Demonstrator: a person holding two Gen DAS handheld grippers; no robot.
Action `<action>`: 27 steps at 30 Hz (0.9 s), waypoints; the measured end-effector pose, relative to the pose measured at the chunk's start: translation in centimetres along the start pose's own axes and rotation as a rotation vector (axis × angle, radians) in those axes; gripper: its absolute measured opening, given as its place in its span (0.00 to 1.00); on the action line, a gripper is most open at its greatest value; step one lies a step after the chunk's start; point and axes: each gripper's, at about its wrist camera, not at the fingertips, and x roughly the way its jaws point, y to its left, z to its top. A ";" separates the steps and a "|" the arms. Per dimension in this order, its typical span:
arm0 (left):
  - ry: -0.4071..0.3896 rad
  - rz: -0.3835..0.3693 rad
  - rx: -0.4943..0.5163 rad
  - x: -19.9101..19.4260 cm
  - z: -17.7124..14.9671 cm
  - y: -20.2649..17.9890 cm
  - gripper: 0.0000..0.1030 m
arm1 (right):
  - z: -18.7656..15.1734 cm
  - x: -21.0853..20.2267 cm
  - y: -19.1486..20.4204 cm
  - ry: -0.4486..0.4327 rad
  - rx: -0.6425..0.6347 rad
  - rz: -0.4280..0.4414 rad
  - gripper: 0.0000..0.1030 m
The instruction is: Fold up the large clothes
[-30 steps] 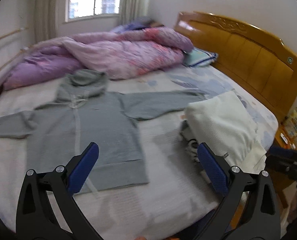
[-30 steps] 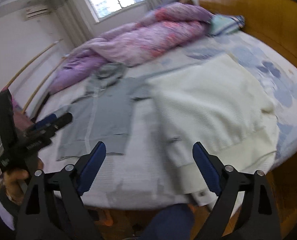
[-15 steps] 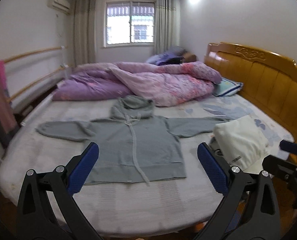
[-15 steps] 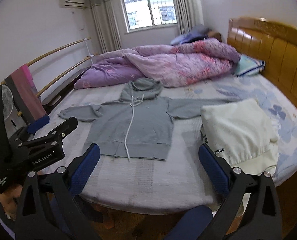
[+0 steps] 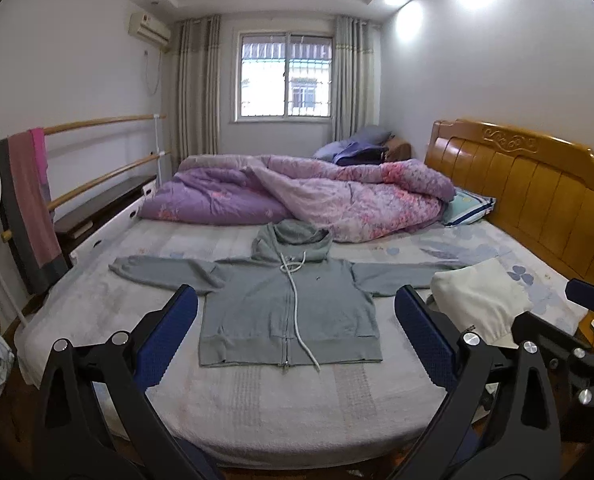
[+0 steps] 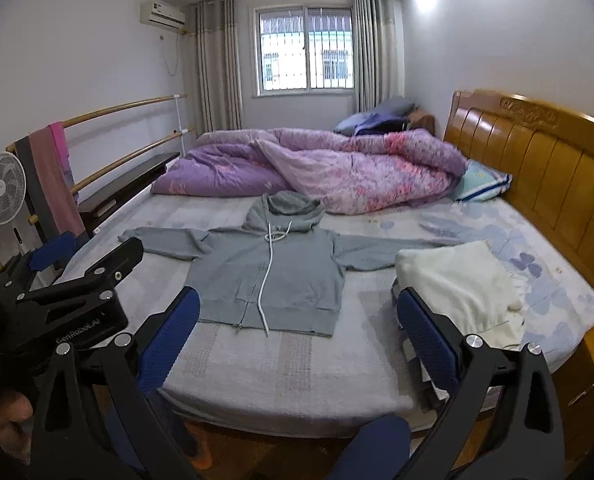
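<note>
The bed [image 5: 97, 312] carries everything. On it the grey hoodie [image 5: 289, 304] lies flat, face up, sleeves spread, hood toward the purple quilt [image 5: 317, 196] behind it. Just right of the hoodie, touching its sleeve end, sits a folded cream garment [image 5: 477, 300]. In front of the hoodie's hem, off the bed, the left claw [image 5: 295, 336] and right claw [image 6: 297, 330] both stand wide and empty. Folding looks not yet begun; next, each claw probably must reach in and pinch a sleeve or shoulder.
</note>
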 end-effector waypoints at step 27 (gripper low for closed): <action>-0.095 -0.039 0.046 -6.4 1.3 -4.0 0.95 | -0.4 -4.2 -2.3 -0.110 0.047 -0.060 0.93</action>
